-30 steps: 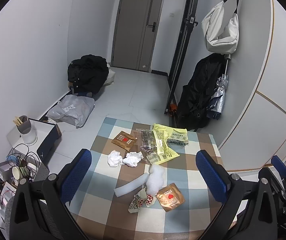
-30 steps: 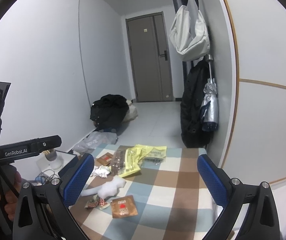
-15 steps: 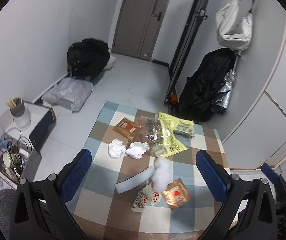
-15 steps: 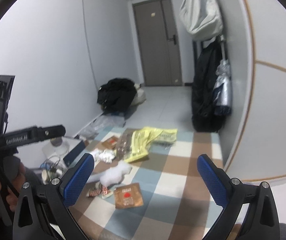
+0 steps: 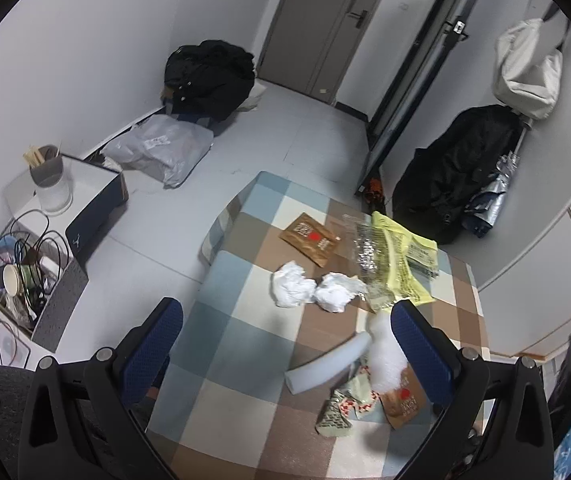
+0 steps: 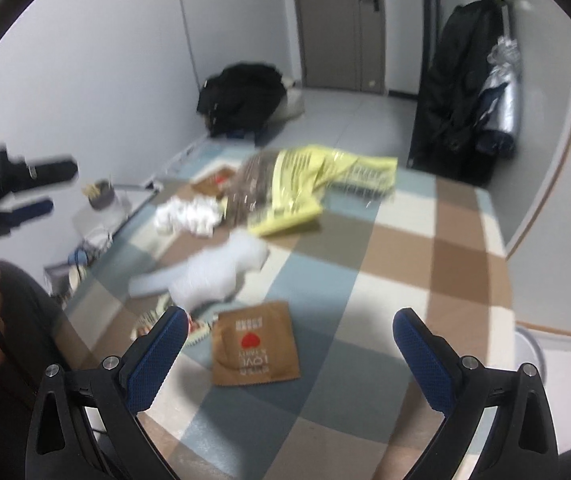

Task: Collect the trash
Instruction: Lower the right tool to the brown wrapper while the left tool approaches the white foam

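**Inspector:** Report the table, left to right.

**Assistant:** On the checked tablecloth, the left half is bare. Then two crumpled white tissues lie touching each other, with a brown sachet just beyond them. Next come a white foam tube and a white foam lump, with torn wrappers at their near side. Furthest right are a clear bag, a yellow bag and a second brown sachet. All lie loose and flat, scattered like discarded litter; no bin is visible.

**Inspector:** And the grippers?

**Assistant:** The left gripper is spread wide, holds nothing and hangs above the cloth, touching nothing. The right gripper is equally wide and empty; the second sachet sits between its fingers, with no visible contact. That view is blurred.

**Inspector:** Assessment?

**Assistant:** Collection appears not yet begun. I judge that sachet the likeliest first pick.
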Demonstrator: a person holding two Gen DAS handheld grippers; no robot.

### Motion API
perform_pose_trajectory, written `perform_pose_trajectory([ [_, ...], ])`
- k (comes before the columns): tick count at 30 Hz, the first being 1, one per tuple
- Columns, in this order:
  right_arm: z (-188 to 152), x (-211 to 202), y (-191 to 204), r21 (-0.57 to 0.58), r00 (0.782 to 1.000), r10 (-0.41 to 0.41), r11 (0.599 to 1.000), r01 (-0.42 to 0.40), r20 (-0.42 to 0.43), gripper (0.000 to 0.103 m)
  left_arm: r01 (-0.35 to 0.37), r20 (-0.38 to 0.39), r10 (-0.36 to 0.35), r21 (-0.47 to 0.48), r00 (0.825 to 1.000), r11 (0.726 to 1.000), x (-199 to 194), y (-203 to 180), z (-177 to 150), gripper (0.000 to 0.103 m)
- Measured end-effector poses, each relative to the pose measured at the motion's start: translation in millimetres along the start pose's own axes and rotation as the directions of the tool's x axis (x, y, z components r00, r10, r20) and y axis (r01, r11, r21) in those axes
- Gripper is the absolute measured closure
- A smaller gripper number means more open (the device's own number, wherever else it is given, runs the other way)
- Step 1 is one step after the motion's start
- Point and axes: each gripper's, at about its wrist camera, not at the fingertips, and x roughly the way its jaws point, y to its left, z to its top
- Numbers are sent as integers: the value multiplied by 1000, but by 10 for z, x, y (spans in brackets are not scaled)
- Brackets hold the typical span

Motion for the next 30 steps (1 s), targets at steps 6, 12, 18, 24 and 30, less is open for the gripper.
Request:
perform_pose_trajectory([
  [6, -68, 248, 163, -91, 998, -26, 996, 20, -61, 0, 14, -31, -15, -36, 999, 999, 81, 59, 33, 1],
  [12, -133, 402, 241, -158, 994, -30, 987, 13, -104, 3, 22, -54, -25, -63, 998, 998, 141, 115, 49, 1],
  [18, -158, 507, 277, -175, 990, -25, 985, 0, -141, 18, 24, -77, -31, -95, 997, 995, 183, 144, 55, 1],
  [24, -199, 494, 268, -177, 991, -16, 984, -8, -134, 25, -2, -70, -4, -76, 998, 997, 197, 117, 49, 1],
  [30, -189, 424, 154, -120, 990, 4, 993, -21, -140, 44, -31, -71, 26, -66, 997, 997, 187, 101, 5, 1],
])
